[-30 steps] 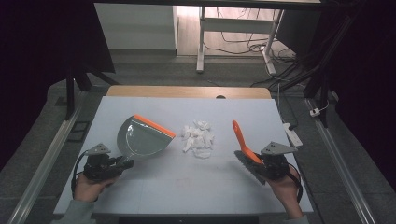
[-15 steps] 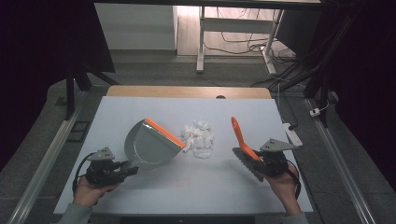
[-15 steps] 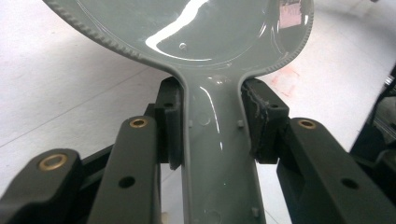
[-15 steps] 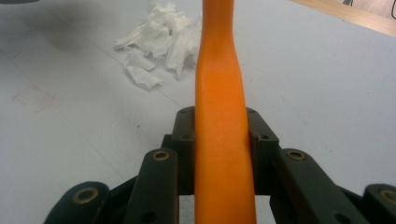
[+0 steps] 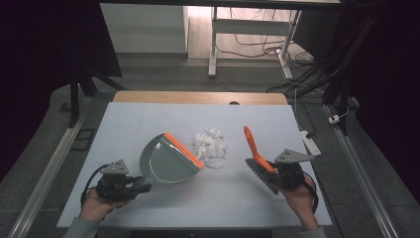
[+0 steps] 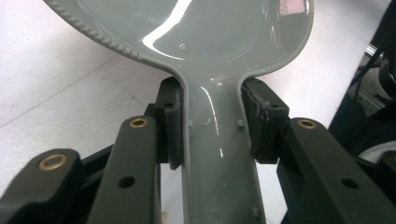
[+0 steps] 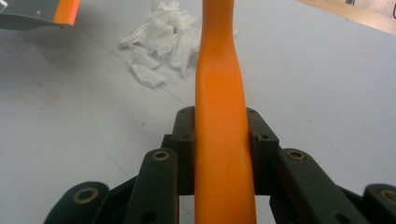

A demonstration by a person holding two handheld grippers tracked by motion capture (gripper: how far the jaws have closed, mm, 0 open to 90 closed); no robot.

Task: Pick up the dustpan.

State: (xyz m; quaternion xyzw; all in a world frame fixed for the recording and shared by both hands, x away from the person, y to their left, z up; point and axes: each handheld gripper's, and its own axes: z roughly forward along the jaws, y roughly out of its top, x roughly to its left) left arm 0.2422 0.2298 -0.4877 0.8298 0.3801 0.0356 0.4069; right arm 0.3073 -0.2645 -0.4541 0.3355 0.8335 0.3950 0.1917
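White tabletop (image 5: 148,124) stretches out under dim surroundings, with a loose heap of crumpled white tissue scraps (image 5: 210,147) lying near its middle. Left of that heap, the left gripper (image 6: 212,121) clamps the neck of a grey dustpan (image 5: 166,161), its pads pressing both sides of the handle. The pan is tilted with its orange lip (image 5: 183,150) turned toward the scraps and just beside them, probably so the litter can be pushed straight in. Right of the heap, the right gripper (image 7: 219,135) is closed on the orange handle of a hand brush (image 5: 255,148). The handle points up and away while the bristle head sits by the hand, apart from the heap, seemingly poised to sweep leftward.
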